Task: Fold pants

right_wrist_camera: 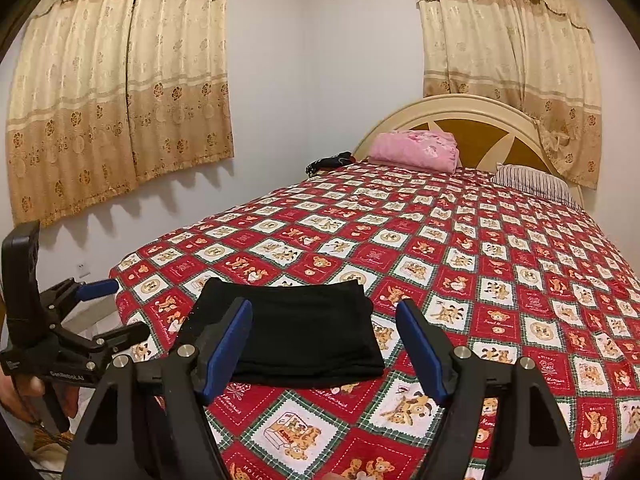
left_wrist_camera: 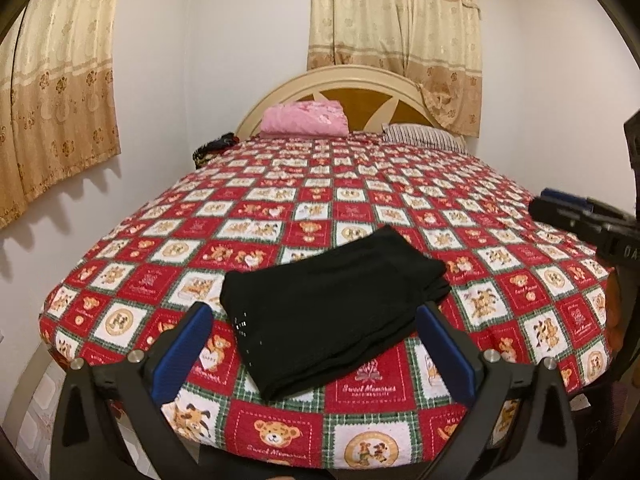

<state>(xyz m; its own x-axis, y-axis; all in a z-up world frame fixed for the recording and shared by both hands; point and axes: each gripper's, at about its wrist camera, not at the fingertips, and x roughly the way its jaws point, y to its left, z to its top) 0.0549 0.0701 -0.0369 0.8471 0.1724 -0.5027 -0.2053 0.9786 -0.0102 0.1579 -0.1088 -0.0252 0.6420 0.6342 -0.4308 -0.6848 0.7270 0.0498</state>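
1. Left wrist view: your left gripper (left_wrist_camera: 314, 340) has its fingers (left_wrist_camera: 186, 346) spread wide with nothing pinched. The black pants (left_wrist_camera: 332, 312) lie between them and just beyond, already folded into a compact stack on the bed (left_wrist_camera: 360, 184) near its foot edge. The fold looks close to finished, so judge whether one more fold is worth it. If so, bring the left fingers down at the near left corner and pinch every layer, not just the top one.

2. Same view: the right gripper (left_wrist_camera: 568, 216) shows at the right edge, well apart from the pants. Keep it clear until the left one has a hold.

3. Right wrist view: your right gripper (right_wrist_camera: 324, 344) also has its fingers (right_wrist_camera: 420, 350) spread and empty, with the pants (right_wrist_camera: 296, 328) lying flat ahead between them. The near edge looks thick and layered, so slide a finger under the whole stack before closing.

4. Same view: the left gripper (right_wrist_camera: 116, 312) hangs off the bed's left corner. Lift both sides together so the stack does not slump.
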